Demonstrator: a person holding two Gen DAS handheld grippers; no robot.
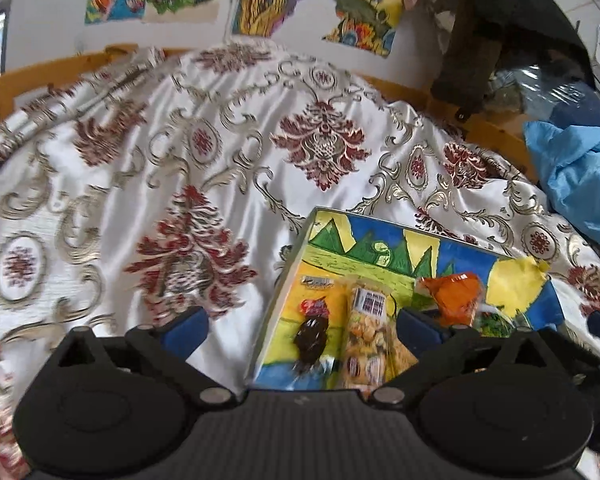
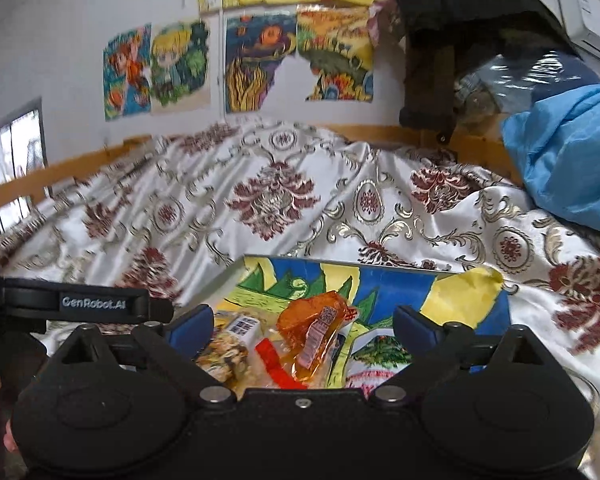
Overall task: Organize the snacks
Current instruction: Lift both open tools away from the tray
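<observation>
A shallow box (image 1: pixel 278 304) lined with a colourful drawing lies on the patterned bedspread (image 1: pixel 180 140). Inside it lie a dark snack in clear wrap (image 1: pixel 310 336), a long packet of nutty pieces (image 1: pixel 370 336) and an orange packet (image 1: pixel 456 294). My left gripper (image 1: pixel 300 328) is open over the box's left edge, nothing between its fingers. In the right wrist view the same box (image 2: pixel 220 284) holds the orange packet (image 2: pixel 316 332), the nut packet (image 2: pixel 224 354) and a red wrapper (image 2: pixel 274 360). My right gripper (image 2: pixel 302 330) is open just above them, touching none.
A crumpled blue bag (image 2: pixel 564 160) sits at the right on the bed. Dark clothes (image 2: pixel 460 20) hang in the back right corner. A wooden rail (image 2: pixel 80 160) borders the bed along the wall with taped drawings (image 2: pixel 240 60). The left gripper's body (image 2: pixel 92 302) shows at the right view's left.
</observation>
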